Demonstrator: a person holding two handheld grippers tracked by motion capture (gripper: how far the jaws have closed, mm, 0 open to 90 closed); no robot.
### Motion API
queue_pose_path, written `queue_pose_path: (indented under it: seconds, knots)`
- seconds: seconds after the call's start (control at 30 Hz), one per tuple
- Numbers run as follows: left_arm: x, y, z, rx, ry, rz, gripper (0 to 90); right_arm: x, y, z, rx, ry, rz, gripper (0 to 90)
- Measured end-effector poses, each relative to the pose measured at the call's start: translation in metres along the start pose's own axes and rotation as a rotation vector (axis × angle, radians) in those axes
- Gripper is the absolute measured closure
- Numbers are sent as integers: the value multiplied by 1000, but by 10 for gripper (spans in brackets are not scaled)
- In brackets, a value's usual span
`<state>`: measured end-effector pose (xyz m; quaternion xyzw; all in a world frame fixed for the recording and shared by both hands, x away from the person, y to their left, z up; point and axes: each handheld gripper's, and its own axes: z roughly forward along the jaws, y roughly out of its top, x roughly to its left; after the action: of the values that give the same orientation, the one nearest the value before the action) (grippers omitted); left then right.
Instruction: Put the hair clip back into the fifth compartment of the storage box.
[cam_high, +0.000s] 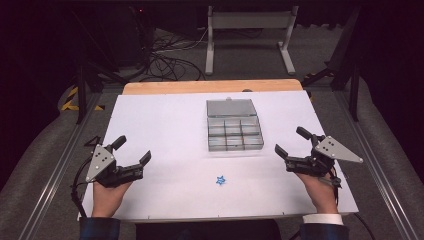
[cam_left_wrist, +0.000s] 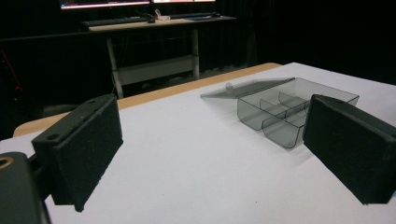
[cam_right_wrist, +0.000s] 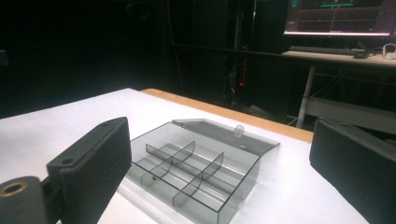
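Unlabelled grey compartment box (cam_high: 234, 131), small blue star (cam_high: 220, 180) nearby

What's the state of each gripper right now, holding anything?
Left gripper: jaws open, nothing between them.
Right gripper: jaws open, nothing between them.

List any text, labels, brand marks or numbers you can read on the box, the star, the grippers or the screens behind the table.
Nothing here is readable.
Compartment box: plain smoky plastic, no label or print.
Blue star: no marking visible, too small to tell.
Left gripper and right gripper: grey plates with holes only, no lettering.
Monitor in the right gripper view: coloured lines, too blurred to read.
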<state>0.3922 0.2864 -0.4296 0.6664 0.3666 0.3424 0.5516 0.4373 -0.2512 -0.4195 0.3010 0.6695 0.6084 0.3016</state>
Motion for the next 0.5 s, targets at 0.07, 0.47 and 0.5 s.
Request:
queue_pose_path:
  seconds: [0.07, 0.47, 0.5]
  knots:
    - [0, 0, 1, 1, 0, -3, 54, 2, 0, 3, 18, 17, -11, 59]
    - [-1, -1, 2, 18, -2, 2, 54, 3, -4, 8, 62, 23, -16, 66]
    - [-1, -1, 2, 20, -1, 8, 54, 3, -4, 9, 68, 26, -22, 67]
